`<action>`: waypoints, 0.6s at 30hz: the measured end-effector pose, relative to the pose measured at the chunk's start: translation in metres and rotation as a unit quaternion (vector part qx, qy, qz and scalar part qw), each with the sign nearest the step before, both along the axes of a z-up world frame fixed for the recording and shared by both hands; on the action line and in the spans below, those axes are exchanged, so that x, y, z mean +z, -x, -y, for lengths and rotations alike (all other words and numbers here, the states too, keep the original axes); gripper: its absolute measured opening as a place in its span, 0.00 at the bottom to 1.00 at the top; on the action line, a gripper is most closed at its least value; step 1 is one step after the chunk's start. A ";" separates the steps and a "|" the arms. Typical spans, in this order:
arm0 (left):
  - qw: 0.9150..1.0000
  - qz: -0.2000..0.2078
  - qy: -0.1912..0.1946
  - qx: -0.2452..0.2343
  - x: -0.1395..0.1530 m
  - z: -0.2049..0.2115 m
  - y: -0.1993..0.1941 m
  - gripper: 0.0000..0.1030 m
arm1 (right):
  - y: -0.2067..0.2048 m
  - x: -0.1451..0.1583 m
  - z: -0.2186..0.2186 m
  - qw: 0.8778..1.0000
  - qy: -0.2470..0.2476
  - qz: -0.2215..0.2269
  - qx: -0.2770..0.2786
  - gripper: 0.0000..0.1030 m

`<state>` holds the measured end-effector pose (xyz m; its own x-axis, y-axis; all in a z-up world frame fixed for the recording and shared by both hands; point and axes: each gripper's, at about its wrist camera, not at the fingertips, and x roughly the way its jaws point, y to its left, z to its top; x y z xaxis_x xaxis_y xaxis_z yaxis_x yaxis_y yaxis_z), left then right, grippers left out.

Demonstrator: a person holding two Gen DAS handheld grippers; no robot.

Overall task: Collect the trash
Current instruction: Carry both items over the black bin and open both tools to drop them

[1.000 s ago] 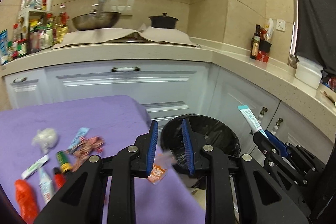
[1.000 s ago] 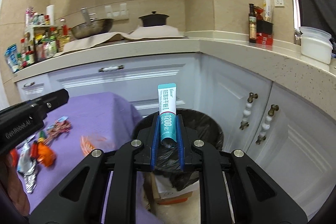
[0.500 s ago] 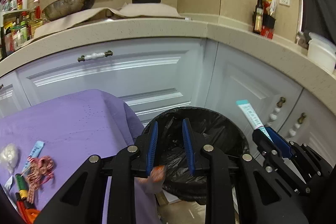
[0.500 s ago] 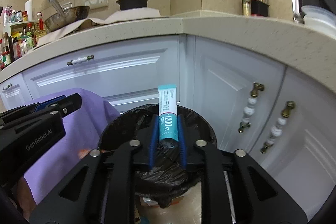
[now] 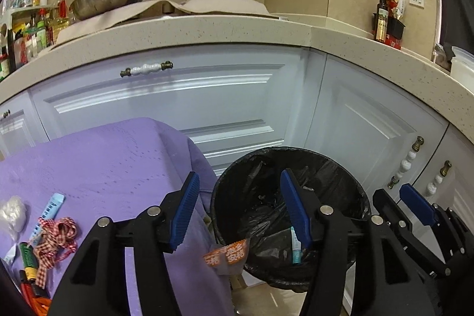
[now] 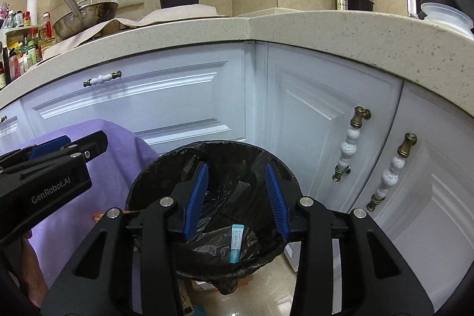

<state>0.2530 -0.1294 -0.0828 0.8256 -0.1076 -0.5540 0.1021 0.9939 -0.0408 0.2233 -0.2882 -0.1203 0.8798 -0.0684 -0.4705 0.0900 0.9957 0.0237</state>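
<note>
While both grippers gape empty, 1 teal tube [image 6: 235,246] inside black-lined trash bin [image 6: 139,185], orange wrapper [image 5: 228,252] at rim.

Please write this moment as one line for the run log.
left gripper: open | right gripper: open | teal tube: inside bin | orange wrapper: at bin rim

Both matte black plastic gripper [image 5: 240,215] [image 6: 235,197] frames: ribbed blue finger pads [image 5: 185,211], silver pivot screws [image 6: 166,201], white "GenRobot.AI" lettering [image 6: 51,191].
</note>
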 end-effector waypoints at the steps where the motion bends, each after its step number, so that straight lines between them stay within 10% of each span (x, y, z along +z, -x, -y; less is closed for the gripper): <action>1: 1.000 0.003 0.000 0.000 0.001 0.000 0.002 0.55 | 0.002 0.001 0.000 1.000 0.000 0.001 0.000 0.39; 18: 0.999 0.040 0.010 -0.028 0.017 -0.002 0.021 0.74 | 0.026 0.011 0.003 1.000 -0.001 0.008 -0.013 0.45</action>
<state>0.2321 -0.1279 -0.0657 0.8594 -0.1660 -0.4836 0.1618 0.9855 -0.0509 0.1974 -0.2907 -0.1096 0.8848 -0.0899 -0.4573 0.1147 0.9930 0.0267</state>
